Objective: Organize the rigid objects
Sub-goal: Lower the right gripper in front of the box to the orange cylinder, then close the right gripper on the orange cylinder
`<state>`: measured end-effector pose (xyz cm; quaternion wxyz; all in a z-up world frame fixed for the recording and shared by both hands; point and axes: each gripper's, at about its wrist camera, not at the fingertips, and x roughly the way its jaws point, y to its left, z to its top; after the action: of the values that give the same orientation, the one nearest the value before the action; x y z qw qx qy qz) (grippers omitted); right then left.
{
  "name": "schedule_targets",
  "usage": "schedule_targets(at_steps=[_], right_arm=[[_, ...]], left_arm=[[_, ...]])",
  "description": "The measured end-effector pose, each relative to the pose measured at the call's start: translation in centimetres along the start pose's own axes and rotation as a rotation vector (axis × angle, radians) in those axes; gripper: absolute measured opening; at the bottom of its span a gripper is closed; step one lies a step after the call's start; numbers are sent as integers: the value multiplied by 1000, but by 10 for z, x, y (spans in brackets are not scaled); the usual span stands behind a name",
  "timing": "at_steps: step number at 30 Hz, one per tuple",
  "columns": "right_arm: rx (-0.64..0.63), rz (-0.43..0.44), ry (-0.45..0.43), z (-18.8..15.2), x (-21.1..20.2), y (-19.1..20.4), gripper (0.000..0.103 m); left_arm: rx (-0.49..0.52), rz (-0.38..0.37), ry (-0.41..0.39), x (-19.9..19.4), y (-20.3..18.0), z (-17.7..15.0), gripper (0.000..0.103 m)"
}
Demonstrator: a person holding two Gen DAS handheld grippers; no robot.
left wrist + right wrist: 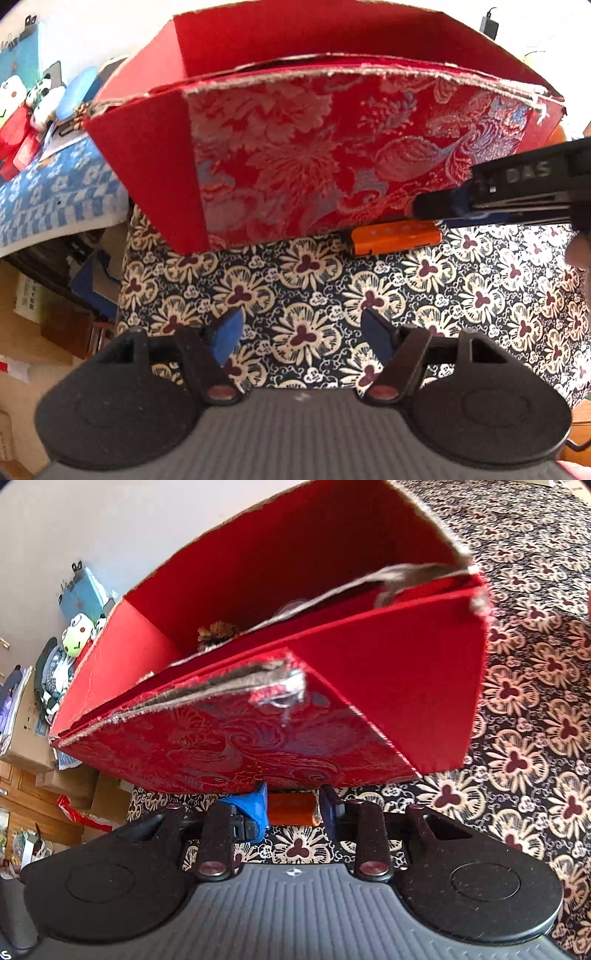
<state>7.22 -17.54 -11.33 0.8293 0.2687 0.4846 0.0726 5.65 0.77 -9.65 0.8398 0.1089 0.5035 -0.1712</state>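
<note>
A red box (295, 155) with an open top stood on the desk (461, 295), which was covered by a dark cloth with cream flowers. The near wall of the box carried red brocade with a silver pattern, and its upper edge was frayed. In the right wrist view a pine cone (218, 633) lay inside the box, near the far corner.

A small orange block (397, 238) lay on the cloth, just at the foot of the front wall of the box. Whether it touched the wall, I cannot tell.

The right tongs (291, 808) were low over the cloth, with the orange block between their blue-padded fingers (255, 805). The fingers stood close on both ends of the block and seemed to grip it. In the left wrist view the right tongs (436, 206) came in from the right side as a black body, with the tip just above the block.

The left tongs (299, 332) were apart from the box, over the flowered cloth, and their fingers (229, 336) stood wide with nothing between them.

Beyond the left side of the box, soft toys (22, 107) lay on a blue and white cloth (55, 192). Cardboard boxes (26, 734) stood further back in the right wrist view.
</note>
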Motion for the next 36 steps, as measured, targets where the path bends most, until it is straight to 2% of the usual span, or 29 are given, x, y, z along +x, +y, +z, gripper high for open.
schedule_targets(at_steps=[3, 6, 8, 10, 14, 18, 27, 31, 36], right_arm=[[-7, 30, 35, 0, 6, 5, 13], [35, 162, 151, -4, 11, 8, 13], [69, 231, 197, -6, 13, 10, 13], [58, 225, 178, -5, 11, 12, 13], [6, 135, 114, -2, 9, 17, 13], [-21, 134, 87, -1, 18, 22, 13], [62, 266, 209, -5, 32, 28, 13], [19, 202, 175, -1, 35, 36, 13], [23, 211, 186, -3, 44, 39, 13]], left_arm=[[16, -19, 0, 0, 1, 1, 73], [41, -35, -1, 0, 1, -2, 73], [58, -54, -6, -1, 1, -7, 73], [75, -70, -10, 1, -1, -13, 73], [78, -89, -17, 1, 1, -15, 73], [59, -116, -31, 6, 5, -10, 73], [59, -151, -34, 12, 5, -7, 74], [66, -156, -34, 15, 10, -8, 74], [52, -154, -45, 22, 12, -4, 74]])
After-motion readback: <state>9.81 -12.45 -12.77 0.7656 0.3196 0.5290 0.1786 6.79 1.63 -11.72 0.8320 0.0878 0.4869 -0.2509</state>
